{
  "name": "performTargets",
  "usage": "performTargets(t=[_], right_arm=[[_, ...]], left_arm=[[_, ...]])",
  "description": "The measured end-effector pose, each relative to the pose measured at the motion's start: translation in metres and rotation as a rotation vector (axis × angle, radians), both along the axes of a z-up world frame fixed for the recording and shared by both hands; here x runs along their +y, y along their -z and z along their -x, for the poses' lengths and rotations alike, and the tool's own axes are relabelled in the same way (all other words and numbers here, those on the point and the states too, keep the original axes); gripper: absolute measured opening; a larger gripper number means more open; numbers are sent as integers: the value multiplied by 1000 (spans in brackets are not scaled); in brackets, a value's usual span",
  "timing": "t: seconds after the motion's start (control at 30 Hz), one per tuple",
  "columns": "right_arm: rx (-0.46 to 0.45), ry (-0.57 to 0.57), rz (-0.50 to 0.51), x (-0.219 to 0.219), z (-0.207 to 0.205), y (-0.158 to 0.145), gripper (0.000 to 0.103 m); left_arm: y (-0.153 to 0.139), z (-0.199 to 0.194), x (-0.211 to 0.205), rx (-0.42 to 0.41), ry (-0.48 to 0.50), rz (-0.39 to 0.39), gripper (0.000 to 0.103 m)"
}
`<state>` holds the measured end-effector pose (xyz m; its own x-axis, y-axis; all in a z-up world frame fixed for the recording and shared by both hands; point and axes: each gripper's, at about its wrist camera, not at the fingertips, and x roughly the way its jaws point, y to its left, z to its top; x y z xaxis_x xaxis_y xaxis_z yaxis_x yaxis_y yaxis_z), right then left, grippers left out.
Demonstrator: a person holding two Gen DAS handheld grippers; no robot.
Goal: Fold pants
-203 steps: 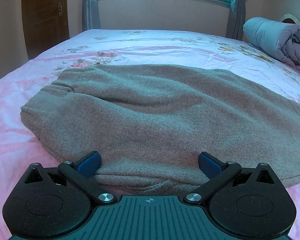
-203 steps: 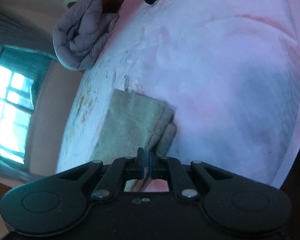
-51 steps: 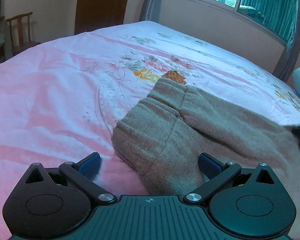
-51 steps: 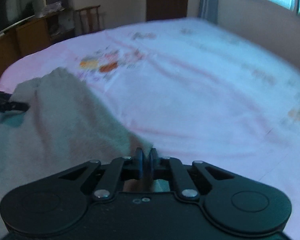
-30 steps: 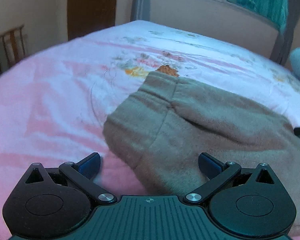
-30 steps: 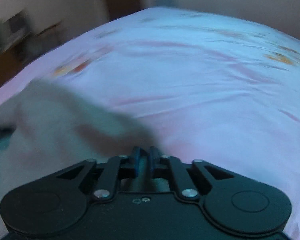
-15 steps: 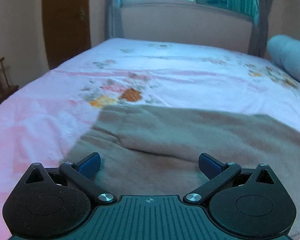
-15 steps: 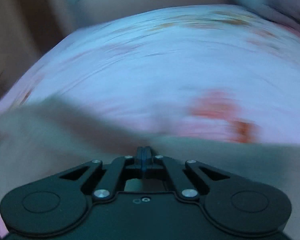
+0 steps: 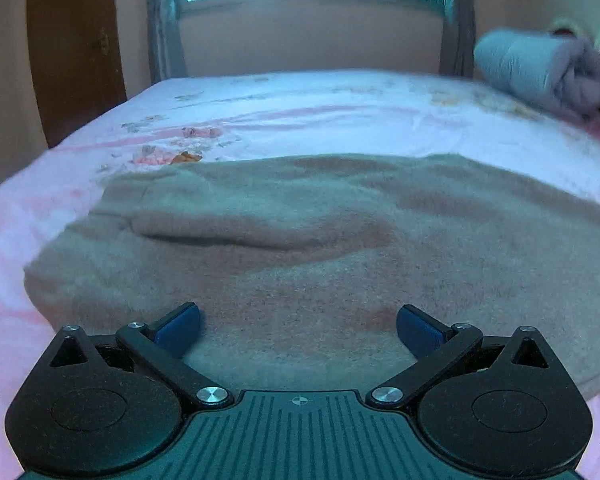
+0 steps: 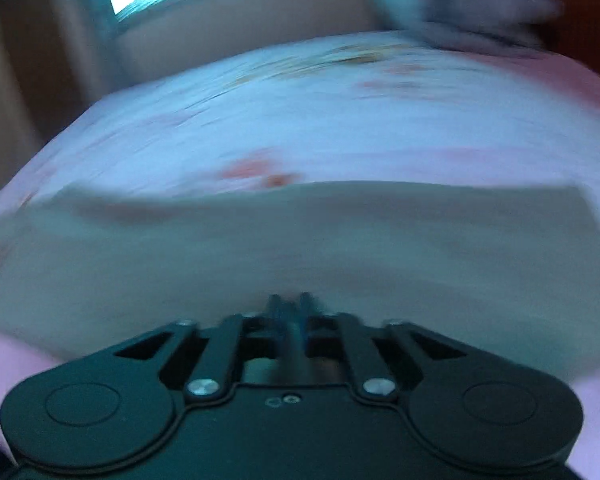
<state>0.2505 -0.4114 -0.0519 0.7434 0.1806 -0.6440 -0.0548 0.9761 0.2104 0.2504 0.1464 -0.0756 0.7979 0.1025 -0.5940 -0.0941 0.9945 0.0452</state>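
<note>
Grey-brown pants [image 9: 300,236] lay spread across the pink flowered bedsheet [image 9: 284,116], with no readable writing on anything. From the left wrist, the left gripper [image 9: 298,326] stood wide open just over the near edge of the pants, holding nothing — a brown door [image 9: 72,48] and a rolled grey quilt [image 9: 540,68] showed sharply here. From the right wrist, the picture was smeared, the right gripper [image 10: 290,306] was closed at the cloth's near edge — whether it pinched cloth I could not tell — and bare sheet lay beyond.

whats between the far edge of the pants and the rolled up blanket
Only bare bedsheet, pink with flower prints; nothing else lies between the pants and the blanket. The left wrist view shows it most clearly.
</note>
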Motion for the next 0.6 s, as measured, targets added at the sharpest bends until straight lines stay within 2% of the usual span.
performTargets(t=[0.07, 0.1, 0.17, 0.23, 0.3, 0.37, 0.53, 0.6], right_arm=[[-9, 159, -86, -46, 10, -5, 0], [-27, 218, -117, -65, 20, -12, 5], [-90, 265, -196, -91, 45, -25, 11], [-122, 340, -310, -117, 67, -28, 11], [-142, 410, -480, -145, 86, -19, 11], [-131, 459, -604, -161, 92, -6, 11], [-104, 570, -726, -189, 91, 21, 11], [-107, 581, -789, -192, 85, 31, 10]], left_arm=[[-2, 3, -2, -5, 6, -16, 103], [-5, 4, -3, 1, 3, -27, 103], [-10, 7, -7, 5, -21, -38, 103], [-10, 9, -11, 1, -38, -39, 103], [-8, 11, -14, -5, -52, -43, 103], [-6, 11, -15, -7, -63, -43, 103], [-3, 8, -13, 3, -62, -41, 103], [-2, 8, -13, -1, -62, -38, 103]])
